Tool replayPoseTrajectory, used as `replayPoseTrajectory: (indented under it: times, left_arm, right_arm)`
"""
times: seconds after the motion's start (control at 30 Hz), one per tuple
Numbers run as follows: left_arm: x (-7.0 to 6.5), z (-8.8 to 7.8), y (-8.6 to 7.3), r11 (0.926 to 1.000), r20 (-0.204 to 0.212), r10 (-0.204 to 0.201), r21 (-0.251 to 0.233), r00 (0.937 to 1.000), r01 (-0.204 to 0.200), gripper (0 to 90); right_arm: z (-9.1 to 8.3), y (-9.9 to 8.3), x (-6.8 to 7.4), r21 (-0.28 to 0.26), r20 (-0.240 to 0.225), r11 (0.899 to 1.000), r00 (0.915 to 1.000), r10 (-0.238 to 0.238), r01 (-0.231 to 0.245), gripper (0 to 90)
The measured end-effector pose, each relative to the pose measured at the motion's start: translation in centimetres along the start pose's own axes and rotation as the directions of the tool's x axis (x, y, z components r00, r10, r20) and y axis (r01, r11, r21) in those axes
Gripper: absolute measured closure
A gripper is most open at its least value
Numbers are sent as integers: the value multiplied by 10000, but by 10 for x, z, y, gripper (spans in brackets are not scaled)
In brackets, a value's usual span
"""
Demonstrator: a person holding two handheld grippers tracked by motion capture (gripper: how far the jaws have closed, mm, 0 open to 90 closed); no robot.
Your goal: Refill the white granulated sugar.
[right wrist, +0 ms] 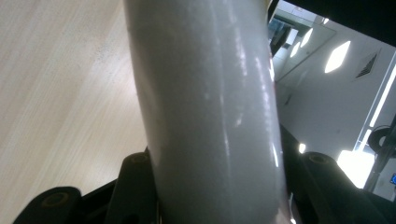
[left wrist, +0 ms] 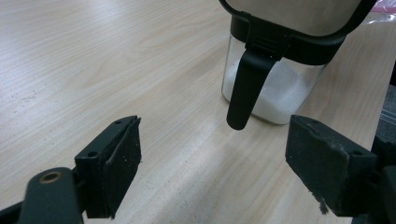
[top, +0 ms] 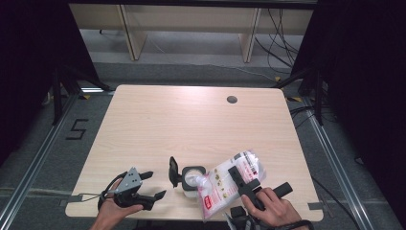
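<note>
right jaws pinch bag (top: 229,181), tilted at 5 o'clock over open jar (top: 193,178); left gripper (top: 151,186) spread, empty, at 7. we judge overtilt spills grains past rim; unheld jar may slide.

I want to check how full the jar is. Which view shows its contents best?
The left gripper view: the jar stands close, its clear wall showing white grains low inside. The high view shows it small from above, lid open, the bag tilted over its mouth.
</note>
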State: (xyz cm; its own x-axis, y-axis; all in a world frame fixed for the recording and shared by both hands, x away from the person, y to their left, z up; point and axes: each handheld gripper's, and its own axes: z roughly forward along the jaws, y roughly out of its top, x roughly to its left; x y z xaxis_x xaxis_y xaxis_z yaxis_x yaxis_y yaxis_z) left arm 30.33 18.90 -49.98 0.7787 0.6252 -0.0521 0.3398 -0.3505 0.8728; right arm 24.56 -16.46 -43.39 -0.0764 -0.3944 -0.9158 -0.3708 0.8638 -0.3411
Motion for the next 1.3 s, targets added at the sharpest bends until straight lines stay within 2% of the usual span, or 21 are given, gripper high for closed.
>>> replayPoseTrajectory:
  times: [0.03, 0.1, 0.17, 0.2, 0.23, 0.33, 0.37, 0.4, 0.43, 0.53, 0.57, 0.63, 0.67, 0.7, 0.73, 0.87, 0.9, 0.93, 1.23, 1.27, 1.3]
  left_arm:
    - [1, 0, 0, 9998, 65, 190, -9, 9998, -190, 177]
    - [0, 0, 1, 9999, 63, 10, -116, 10000, -9, 177]
    - [-1, 1, 0, 9997, 41, -205, -139, 9998, 206, 177]
    - [1, 0, 0, 9999, 92, 86, -101, 9999, -85, 177]
    - [1, 0, 0, 9999, 92, 120, -92, 9999, -120, 177]
    - [-1, 1, 0, 9994, 67, -283, -178, 9996, 284, 177]
    - [0, 0, 0, 9999, 42, -113, -54, 9999, 114, 177]
    - [-1, 0, 0, 9999, 79, -123, -91, 9999, 124, 177]
    - [1, 0, 0, 9999, 67, 100, -60, 9999, -100, 177]
    - [-1, 1, 0, 9996, 66, -246, -141, 9997, 247, 177]
    - [-1, 0, 0, 9996, 59, -234, -131, 9997, 235, 177]
    - [2, -2, 1, 9999, 109, 143, -14, 9998, -142, 177]
    - [1, -1, 1, 9999, 15, -73, -95, 10000, 74, 177]
    - [2, -1, 1, 9999, 66, 16, -116, 10000, -15, 177]
    - [1, -1, 0, 9999, 82, -122, -91, 9999, 122, 177]
    - [2, -2, 1, 9999, 15, 87, -95, 10000, -87, 177]
    - [1, -1, 1, 9999, 32, -34, -129, 10000, 35, 177]
    - [1, -1, 0, 9999, 54, 5, -121, 10000, -5, 177]
    - [2, -2, 1, 9999, 67, 60, -134, 10000, -59, 177]
    - [2, -2, 1, 9999, 30, 110, -125, 9999, -109, 177]
    - [1, -2, 1, 10000, -28, -42, -87, 10000, 41, 177]
  right_arm:
    - [1, 1, 1, -34, 12, 10000, 10000, -24, 24, 579]
    - [1, 0, 1, -120, -73, 9998, 9998, 171, -172, 579]
    - [1, -1, 1, -105, -59, 9998, 9999, 162, -163, 579]
    - [2, -1, 1, -123, -71, 9998, 9999, 138, -139, 579]
    - [2, -2, 2, -95, -55, 9997, 9997, 223, -224, 580]
    - [2, -4, 2, -99, -81, 9996, 9996, 258, -258, 580]
    - [2, -4, 2, -77, -101, 9996, 9996, 281, -282, 580]
    - [2, -5, 2, -69, -92, 9996, 9996, 261, -262, 580]
    - [2, -5, 2, -60, -98, 9996, 9996, 275, -276, 580]
    - [1, -5, 2, -75, -78, 9995, 9995, 301, -301, 581]
    - [1, -5, 2, -77, -82, 9995, 9995, 298, -298, 582]
    - [0, -4, 2, -120, -120, 9994, 9994, 324, -326, 583]
    - [0, -4, 2, -179, -123, 9991, 9992, 384, -386, 584]
    - [0, -4, 2, -228, -105, 9990, 9992, 377, -380, 586]
    - [0, -3, 1, -266, -126, 9990, 9993, 361, -365, 587]
    - [0, -5, 2, -218, -123, 9987, 9989, 452, -455, 594]
    - [0, -6, 1, -240, -129, 9990, 9993, 364, -367, 595]
    - [-1, -7, 3, -127, -146, 9985, 9985, 523, -525, 597]
    - [-3, -7, 4, -295, -142, 9974, 9977, 658, -662, 614]
    - [-3, -7, 4, -335, -130, 9972, 9977, 661, -665, 615]
    - [-3, -7, 2, -492, -59, 9978, 9990, 442, -445, 616]
